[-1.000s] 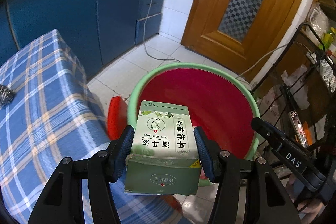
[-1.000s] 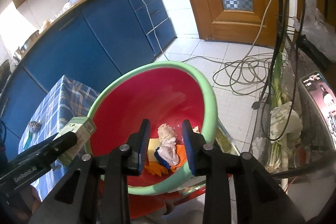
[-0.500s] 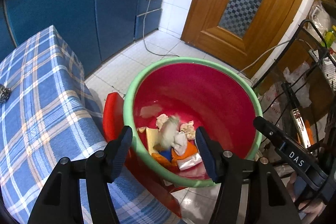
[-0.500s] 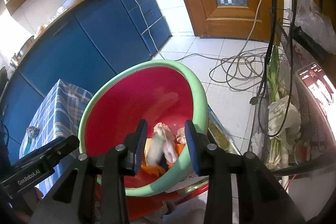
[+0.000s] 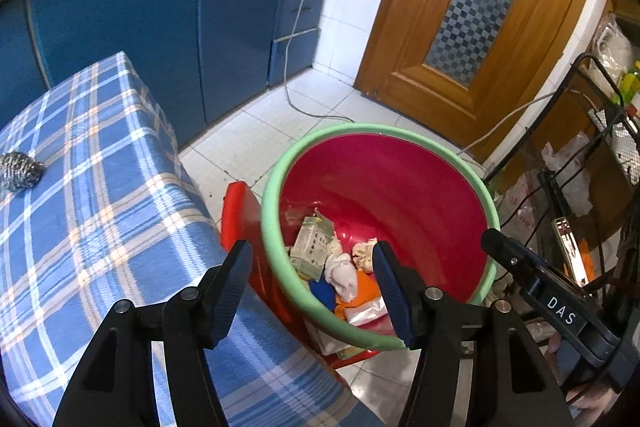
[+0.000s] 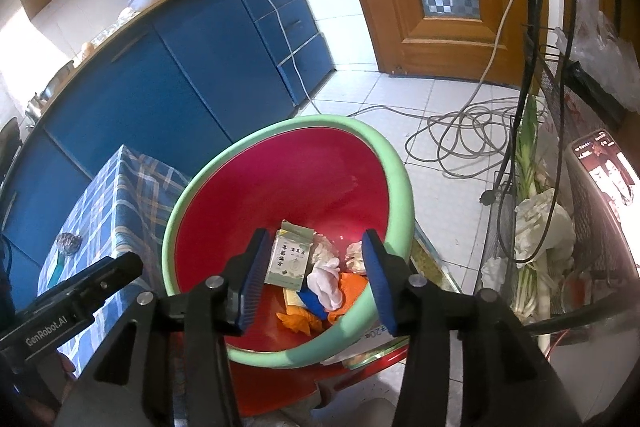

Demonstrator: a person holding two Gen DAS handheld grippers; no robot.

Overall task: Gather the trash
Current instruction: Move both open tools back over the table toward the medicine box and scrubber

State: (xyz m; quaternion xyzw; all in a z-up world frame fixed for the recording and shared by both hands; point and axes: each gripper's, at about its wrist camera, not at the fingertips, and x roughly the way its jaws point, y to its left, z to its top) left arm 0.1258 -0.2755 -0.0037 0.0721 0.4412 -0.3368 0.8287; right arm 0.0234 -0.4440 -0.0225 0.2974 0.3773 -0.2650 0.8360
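A red basin with a green rim point(image 5: 276, 187) point(image 6: 396, 163) stands on a red stool beside the table. In it lies a green and white carton point(image 5: 312, 247) point(image 6: 290, 261) with crumpled tissue point(image 5: 342, 271) point(image 6: 326, 277), orange scraps and a blue piece. My left gripper point(image 5: 314, 287) is open and empty above the basin's near rim. My right gripper point(image 6: 314, 279) is open and empty over the basin. A crumpled foil ball point(image 5: 20, 171) point(image 6: 68, 243) lies on the blue plaid tablecloth point(image 5: 80, 227).
Blue cabinets point(image 5: 160, 19) stand behind the table. A wooden door point(image 5: 480, 27) is at the back right. A wire rack point(image 6: 560, 187) with bags and greens stands to the right. Loose cable point(image 6: 460, 139) lies on the white floor tiles.
My left gripper has opened and let go of the carton, which has dropped into the basin. My right gripper has opened wider. Both views have pulled back a little.
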